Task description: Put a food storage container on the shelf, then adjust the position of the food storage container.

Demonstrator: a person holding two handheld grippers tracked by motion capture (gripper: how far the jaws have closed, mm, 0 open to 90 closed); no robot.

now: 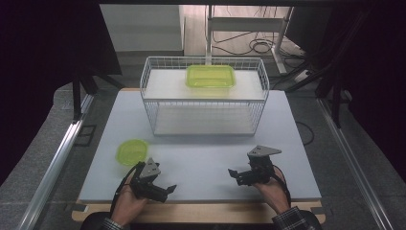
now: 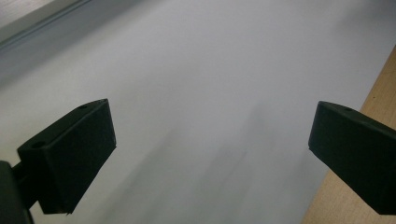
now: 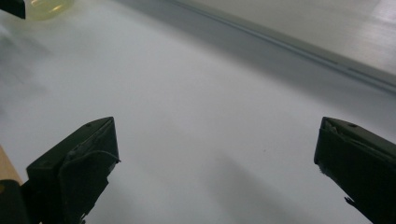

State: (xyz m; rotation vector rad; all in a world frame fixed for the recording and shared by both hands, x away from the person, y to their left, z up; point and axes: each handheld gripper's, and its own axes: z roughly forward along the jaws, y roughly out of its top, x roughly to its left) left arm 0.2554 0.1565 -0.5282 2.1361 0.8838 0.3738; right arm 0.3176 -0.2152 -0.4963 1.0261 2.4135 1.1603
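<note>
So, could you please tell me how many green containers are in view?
2: a round one on the table beside the left gripper, and a rectangular one atop the wire rack.

no readable text, labels or numbers

I see my left gripper [image 1: 165, 190] near the bench's [image 1: 206, 158] front edge toward its left corner, jaws apart, with the round green lid [image 1: 131, 151] lying flat just beyond it. My right gripper [image 1: 234, 175] sits near the front edge right of centre, jaws apart too. At the bench's back edge, a white wire basket [image 1: 205, 96] carries a green container [image 1: 210, 76] on its upper shelf.
</note>
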